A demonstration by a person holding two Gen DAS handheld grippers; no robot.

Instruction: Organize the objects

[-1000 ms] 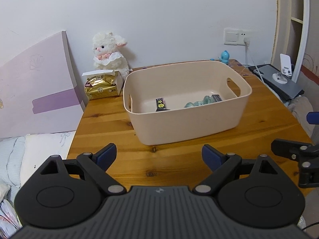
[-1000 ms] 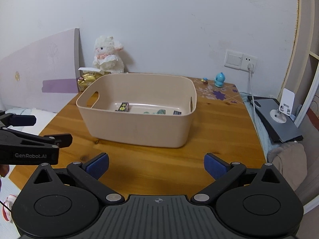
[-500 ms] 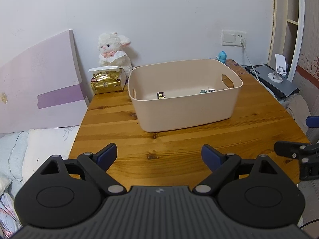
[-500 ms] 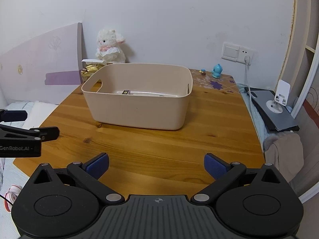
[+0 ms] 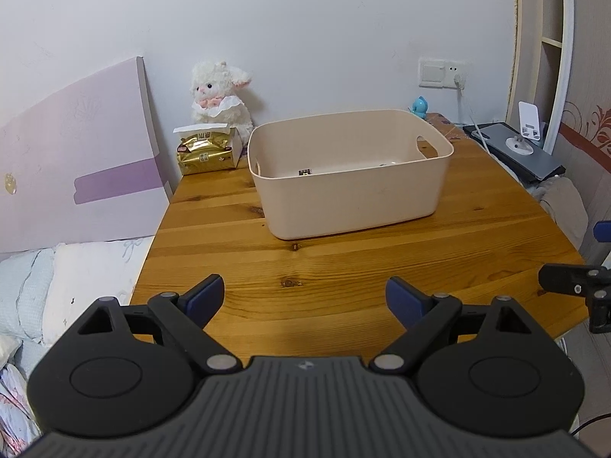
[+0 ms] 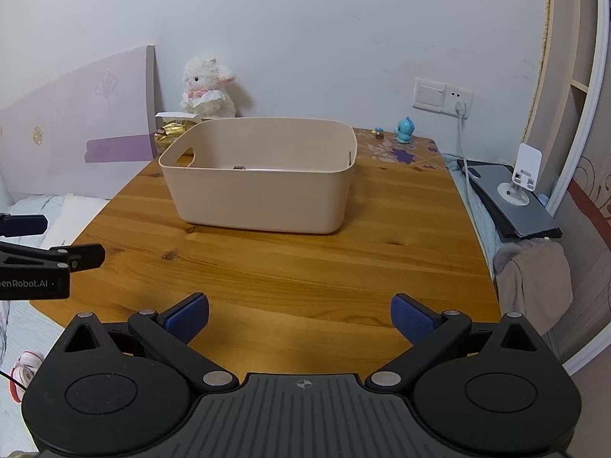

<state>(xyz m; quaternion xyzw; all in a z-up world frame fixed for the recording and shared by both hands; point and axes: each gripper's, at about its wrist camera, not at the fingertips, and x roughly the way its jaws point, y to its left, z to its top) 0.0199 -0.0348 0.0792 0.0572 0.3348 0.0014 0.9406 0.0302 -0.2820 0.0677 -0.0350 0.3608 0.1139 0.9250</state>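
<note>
My left gripper (image 5: pixel 304 297) and right gripper (image 6: pixel 299 315) stand wide open, empty. The bin (image 5: pixel 355 194) sits frame centre on the table (image 5: pixel 343 267). Risk: its near wall hides contents, causing misjudged reaches.

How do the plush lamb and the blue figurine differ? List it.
The plush lamb is white and fluffy; the blue figurine is blue and smooth-looking. The lamb is far bigger. The lamb sits behind the gold packet at the table's far left; the figurine stands at the far right, near the wall socket. Both stand upright on the table.
</note>
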